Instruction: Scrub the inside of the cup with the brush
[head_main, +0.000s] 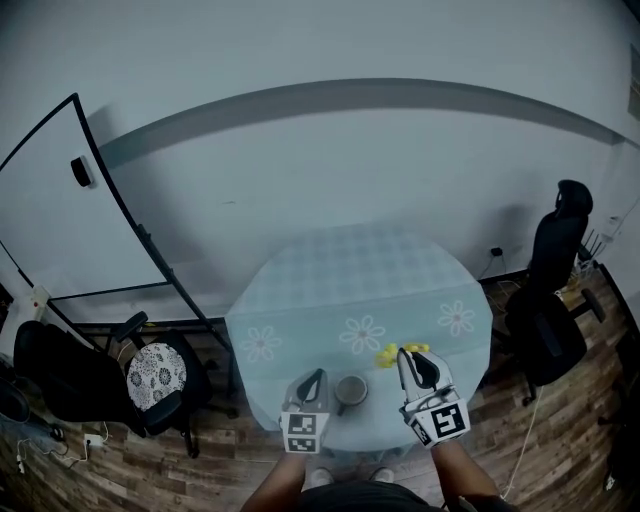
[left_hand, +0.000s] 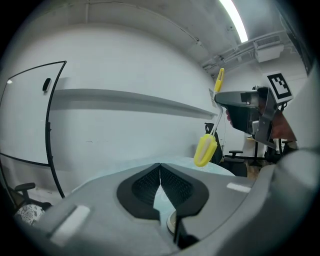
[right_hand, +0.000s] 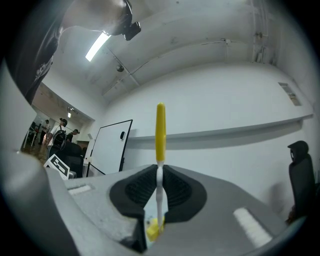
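A dark cup (head_main: 351, 390) stands on the round table (head_main: 350, 280) near its front edge, between my two grippers. My left gripper (head_main: 318, 377) is just left of the cup. Its jaws (left_hand: 160, 169) are shut, with nothing visible between the pads, and part of the cup's rim (left_hand: 171, 223) shows low in the gap behind them. My right gripper (head_main: 408, 358) is right of the cup, shut on the brush (head_main: 392, 353). The brush's white stem (right_hand: 159, 182) is pinched between the pads, its yellow handle (right_hand: 160, 132) sticks up past the tips, and its yellow head (left_hand: 205, 150) hangs below the right gripper (left_hand: 222, 102).
The table's pale blue cloth has flower prints (head_main: 364, 331). A whiteboard on a stand (head_main: 70, 200) is at the left, with office chairs (head_main: 150, 375) beside it. Another black chair (head_main: 550, 300) stands right of the table. A white wall (head_main: 330, 60) lies beyond.
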